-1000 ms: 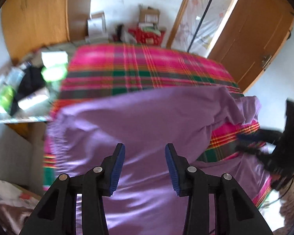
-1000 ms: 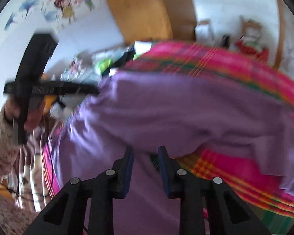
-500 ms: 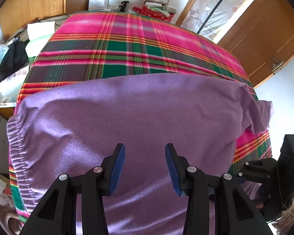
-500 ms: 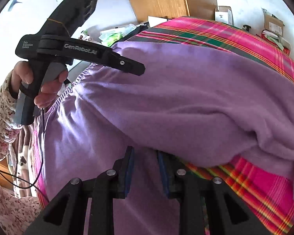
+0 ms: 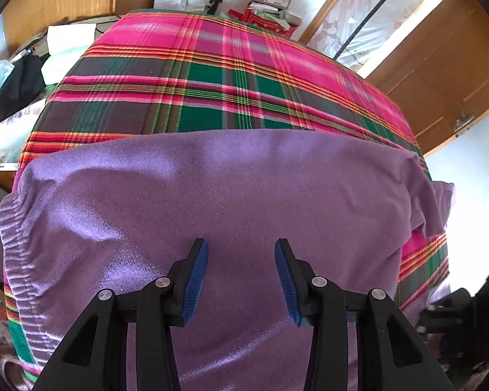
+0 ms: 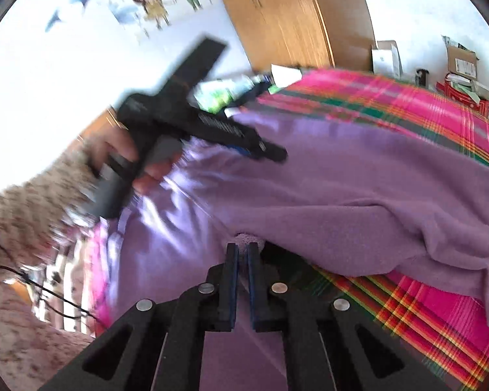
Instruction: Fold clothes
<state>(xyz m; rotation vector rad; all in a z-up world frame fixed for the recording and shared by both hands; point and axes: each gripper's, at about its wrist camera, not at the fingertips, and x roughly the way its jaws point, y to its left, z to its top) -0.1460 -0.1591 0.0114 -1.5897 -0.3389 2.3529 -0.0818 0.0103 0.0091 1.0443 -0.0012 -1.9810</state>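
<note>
Directly beneath left claw (image 5: pixel 242 254): purple garment (image 5: pixel 244 189).

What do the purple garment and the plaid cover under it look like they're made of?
Purple garment: looks like soft fleece or brushed knit, with a matte nap and a light sheen where sun hits; exact fibre unclear. Plaid cover: seems a woven blanket, perhaps acrylic or wool, with a slightly fuzzy surface and fine striped lines.

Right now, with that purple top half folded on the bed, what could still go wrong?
The right gripper pinches only a small bit of the purple garment, so the cloth might slip out. The left gripper is open above it and holds nothing down, so a pull could drag the garment across the plaid blanket and spoil the fold.
</note>
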